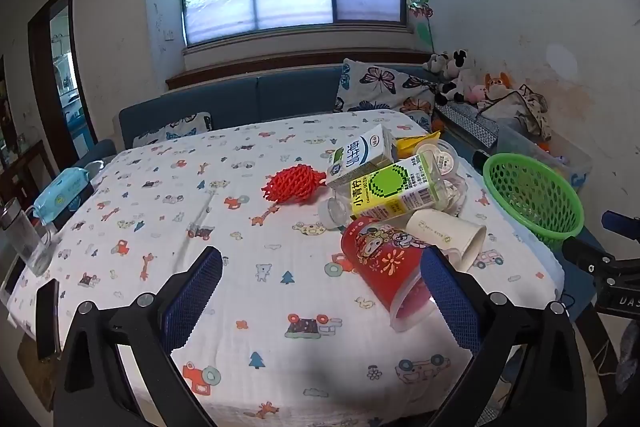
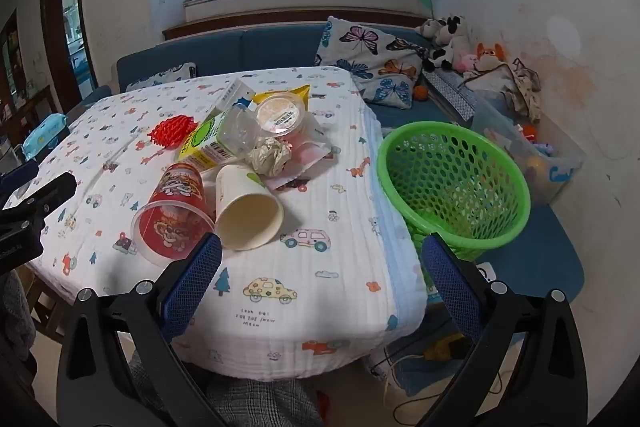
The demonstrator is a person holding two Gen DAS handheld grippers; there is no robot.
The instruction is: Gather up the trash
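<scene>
A pile of trash lies on the right part of the table: a red cup (image 1: pixel 384 263) (image 2: pixel 176 203) and a white paper cup (image 1: pixel 448 233) (image 2: pixel 246 207) on their sides, a yellow-green carton (image 1: pixel 396 187) (image 2: pixel 208 139), a milk carton (image 1: pixel 360 157), red foam netting (image 1: pixel 294 183) (image 2: pixel 172 133), a lidded plastic tub (image 2: pixel 280 115) and crumpled paper (image 2: pixel 270 153). A green mesh basket (image 1: pixel 532 195) (image 2: pixel 452 183) stands right of the table. My left gripper (image 1: pixel 320 291) is open above the table, left of the red cup. My right gripper (image 2: pixel 320 279) is open over the table's near right corner.
The table wears a white printed cloth (image 1: pixel 224 211) (image 2: pixel 312 267). A wipes pack (image 1: pixel 62 189), a glass bottle (image 1: pixel 22 235) and a dark phone (image 1: pixel 46 319) sit at its left edge. A blue sofa (image 1: pixel 248 99) with butterfly cushions (image 2: pixel 368 59) and plush toys (image 2: pixel 452 39) lies behind.
</scene>
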